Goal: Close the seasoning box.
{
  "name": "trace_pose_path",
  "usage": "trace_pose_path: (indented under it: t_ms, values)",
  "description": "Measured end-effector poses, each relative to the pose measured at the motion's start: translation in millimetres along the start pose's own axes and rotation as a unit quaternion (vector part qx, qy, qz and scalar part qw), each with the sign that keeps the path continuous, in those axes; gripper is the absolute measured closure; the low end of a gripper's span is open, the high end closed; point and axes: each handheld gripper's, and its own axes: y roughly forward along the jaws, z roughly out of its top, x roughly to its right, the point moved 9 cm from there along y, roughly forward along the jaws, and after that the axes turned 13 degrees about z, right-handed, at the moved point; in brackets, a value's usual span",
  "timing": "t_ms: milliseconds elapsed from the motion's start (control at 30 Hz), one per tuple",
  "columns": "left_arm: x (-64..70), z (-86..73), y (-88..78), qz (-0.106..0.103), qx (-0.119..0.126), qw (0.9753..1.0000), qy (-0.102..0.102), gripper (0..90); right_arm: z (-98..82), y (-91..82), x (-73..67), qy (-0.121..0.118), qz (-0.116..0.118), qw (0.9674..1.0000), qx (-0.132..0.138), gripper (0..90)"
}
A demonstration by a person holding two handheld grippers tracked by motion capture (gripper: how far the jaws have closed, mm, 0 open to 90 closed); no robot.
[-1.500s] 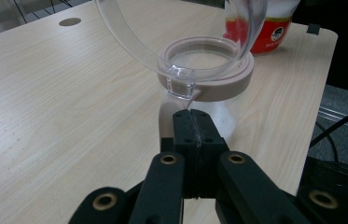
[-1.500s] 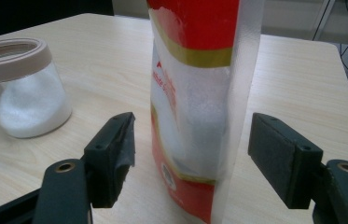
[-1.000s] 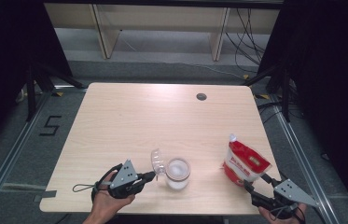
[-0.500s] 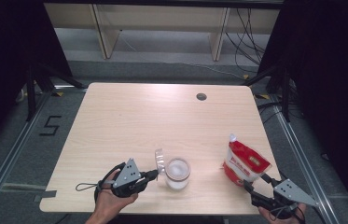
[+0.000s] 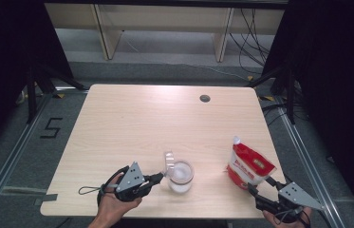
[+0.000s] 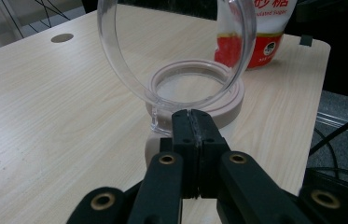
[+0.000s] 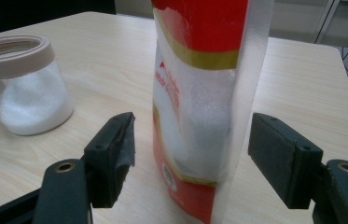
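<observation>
You are pinching the jar (image 5: 181,175) lid (image 6: 176,51) with your left gripper (image 5: 161,177), while your right gripper (image 7: 190,158), right of the jar, is standing apart around the sugar bag (image 7: 199,107).

This is a lab or recording studio set up for staged handling work, not a home. A plain light-wood bench (image 5: 165,123) with a round cable port (image 5: 205,98) stands alone on grey carpet. Black curtains (image 5: 4,61) hang on both sides, held by dark stands (image 5: 34,90). Metal floor rails (image 5: 4,171) run beside the bench, a taped "5" (image 5: 51,128) marks the floor, and loose cables (image 5: 255,38) trail past bare shelving (image 5: 165,21) behind.
</observation>
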Motion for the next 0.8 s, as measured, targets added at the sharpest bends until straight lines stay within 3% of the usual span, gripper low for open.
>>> trace_pose_path:
  t_ms: [67, 200, 333, 367, 500, 533, 567, 600, 633, 667, 700, 800]
  values:
    - [-1.1, 0.0, -0.4, -0.004, 0.003, 0.9999, 0.011, 88.1, 0.0, -0.6, -0.6, 0.003, 0.0, 1.0, -0.001, 32.7]
    - [0.0, -0.7, -2.1, -0.006, 0.001, 0.9999, -0.011, 84.3, -0.6, 0.5, -3.2, 0.013, 0.006, 0.9999, -0.002, 32.7]
    - [-3.0, -1.7, -3.5, -0.011, 0.007, 0.9999, -0.011, 70.1, -0.4, 0.5, -1.7, 0.005, 0.004, 1.0, -0.001, 32.7]
    - [-3.0, -3.1, -4.4, -0.007, 0.003, 0.9997, -0.023, 67.7, -0.5, 0.5, -2.3, 0.009, 0.005, 0.9999, -0.001, 32.7]
    - [-7.6, -7.2, -7.4, -0.004, -0.005, 0.9999, -0.016, 57.5, -0.6, 0.7, -3.4, 0.014, 0.007, 0.9999, -0.002, 32.7]
    - [-7.9, -7.8, -7.9, -0.002, -0.007, 0.9997, -0.025, 53.9, -0.7, 0.6, -3.4, 0.012, 0.008, 0.9999, -0.003, 32.7]
    - [-9.4, -8.8, -8.7, -0.003, -0.009, 0.9998, -0.018, 52.6, -1.2, -0.2, -2.6, 0.005, 0.007, 0.9999, -0.006, 32.7]
    - [-9.3, -9.4, -9.2, -0.003, -0.009, 0.9997, -0.024, 51.6, -0.9, -0.1, -2.4, 0.006, 0.005, 1.0, -0.005, 32.7]
    - [-10.4, -9.8, -9.6, -0.005, -0.009, 0.9998, -0.018, 49.6, 0.1, 0.4, -3.3, 0.013, 0.005, 0.9999, 0.0, 32.7]
    - [-9.6, -11.4, -10.5, -0.002, -0.014, 0.9993, -0.035, 46.9, 0.0, 0.2, -3.2, 0.012, 0.006, 0.9999, 0.0, 32.6]
    - [-9.5, -12.1, -10.7, 0.0, -0.014, 0.9992, -0.038, 44.7, 0.2, 0.0, -2.9, 0.012, 0.003, 0.9999, 0.0, 32.6]
    - [-9.5, -18.2, -12.6, 0.003, -0.024, 0.9992, -0.033, 41.1, -0.5, -0.2, -2.9, 0.007, 0.006, 0.9999, -0.004, 32.6]
